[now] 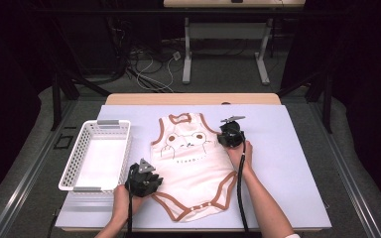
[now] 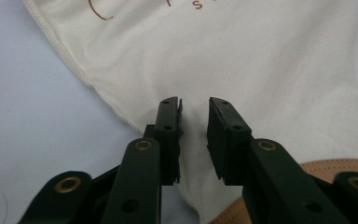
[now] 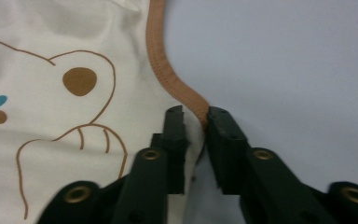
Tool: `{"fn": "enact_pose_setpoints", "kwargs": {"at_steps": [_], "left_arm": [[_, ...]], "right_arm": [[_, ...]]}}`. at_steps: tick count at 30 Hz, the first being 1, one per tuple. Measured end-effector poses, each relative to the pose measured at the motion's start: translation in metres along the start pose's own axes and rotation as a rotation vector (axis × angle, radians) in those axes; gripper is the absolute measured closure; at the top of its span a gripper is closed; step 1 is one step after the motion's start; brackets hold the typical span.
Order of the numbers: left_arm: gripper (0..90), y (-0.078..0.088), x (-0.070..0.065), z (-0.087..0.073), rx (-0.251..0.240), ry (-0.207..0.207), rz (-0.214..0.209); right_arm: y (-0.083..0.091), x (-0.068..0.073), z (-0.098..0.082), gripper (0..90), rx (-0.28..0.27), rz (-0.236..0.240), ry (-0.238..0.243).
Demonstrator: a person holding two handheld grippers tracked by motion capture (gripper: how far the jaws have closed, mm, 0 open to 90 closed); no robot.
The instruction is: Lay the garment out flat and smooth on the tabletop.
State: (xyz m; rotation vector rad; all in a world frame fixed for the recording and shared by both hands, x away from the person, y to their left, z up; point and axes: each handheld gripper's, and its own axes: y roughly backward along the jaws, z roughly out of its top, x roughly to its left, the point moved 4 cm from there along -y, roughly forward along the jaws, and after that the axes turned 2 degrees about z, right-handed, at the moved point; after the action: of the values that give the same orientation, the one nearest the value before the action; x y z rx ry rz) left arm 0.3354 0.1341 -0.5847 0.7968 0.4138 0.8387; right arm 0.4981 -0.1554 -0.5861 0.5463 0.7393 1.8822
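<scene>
High view: your left tool sits at the bodysuit's lower left edge, your right tool at its right side just under the armhole. The bodysuit lies flat, face up, in the middle of the frame on the bench.

In the left gripper view the left tool is clenched on a ridge of cream cloth near the side hem. In the right gripper view the right tool pinches the cloth by the brown trim.

Both bites look shallow, so I judge that a quick lift could pull the fabric free, or drag one side and wrinkle it.

A pale sheet covers the bench; a white basket stands left of the bodysuit. Behind, the room is dark, with cables on the floor and a second table's legs.
</scene>
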Motion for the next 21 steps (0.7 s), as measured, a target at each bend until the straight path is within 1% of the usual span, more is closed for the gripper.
{"fn": "enact_pose_setpoints", "kwargs": {"at_steps": [1,2,3,4,6,7,9,10,11,12,15,16,17,18,19,21], "left_arm": [[77.1,0.000,0.000,0.001,0.007,-0.015,-0.005],[80.7,0.000,0.000,0.001,0.009,-0.007,-0.017],[82.6,0.000,0.000,0.001,0.009,0.003,-0.025],[84.4,0.000,0.000,0.001,0.009,-0.005,-0.029],[87.7,0.000,0.000,0.001,0.005,-0.008,-0.036],[88.5,0.001,0.000,0.001,0.009,-0.012,-0.033],[88.9,0.000,0.000,0.002,0.007,-0.016,-0.038],[89.0,0.000,0.001,0.002,0.006,-0.013,-0.043],[89.1,0.000,0.002,0.002,0.006,-0.013,-0.048],[89.2,-0.001,0.001,0.003,0.009,-0.003,-0.050],[89.3,-0.001,0.000,0.004,0.007,0.006,-0.051],[89.3,-0.002,0.000,0.005,0.006,-0.006,-0.042],[89.3,-0.002,-0.001,0.005,0.008,-0.013,-0.037],[89.3,-0.002,-0.003,0.005,0.005,0.002,-0.036],[89.3,-0.003,-0.003,0.006,0.003,-0.017,-0.033],[89.3,-0.004,-0.005,0.007,0.002,-0.025,-0.024]], "right_arm": [[0.000,0.001,0.000,83.4,0.002,-0.002,0.010],[0.000,0.003,0.000,86.4,-0.001,-0.005,0.016],[0.001,0.004,0.000,88.1,0.010,-0.022,0.018],[0.001,0.004,0.000,88.9,0.012,-0.026,0.022],[0.003,0.004,-0.001,89.5,0.015,-0.036,0.007],[0.005,0.002,-0.002,89.6,0.015,-0.049,0.006],[0.008,-0.001,-0.005,89.6,0.002,-0.054,-0.010],[0.010,-0.003,-0.007,89.6,0.007,-0.064,-0.017],[0.012,-0.005,-0.009,89.5,0.003,-0.066,-0.010],[0.014,-0.006,-0.011,89.5,-0.007,-0.063,-0.016],[0.019,-0.008,-0.016,89.5,-0.010,-0.070,-0.034],[0.020,-0.009,-0.018,89.5,-0.011,-0.083,-0.026],[0.022,-0.010,-0.019,89.5,-0.005,-0.082,-0.038],[0.023,-0.010,-0.020,89.5,-0.010,-0.087,-0.041],[0.026,-0.011,-0.022,89.5,-0.005,-0.087,-0.051],[0.029,-0.013,-0.025,89.5,-0.002,-0.090,-0.058]]}}
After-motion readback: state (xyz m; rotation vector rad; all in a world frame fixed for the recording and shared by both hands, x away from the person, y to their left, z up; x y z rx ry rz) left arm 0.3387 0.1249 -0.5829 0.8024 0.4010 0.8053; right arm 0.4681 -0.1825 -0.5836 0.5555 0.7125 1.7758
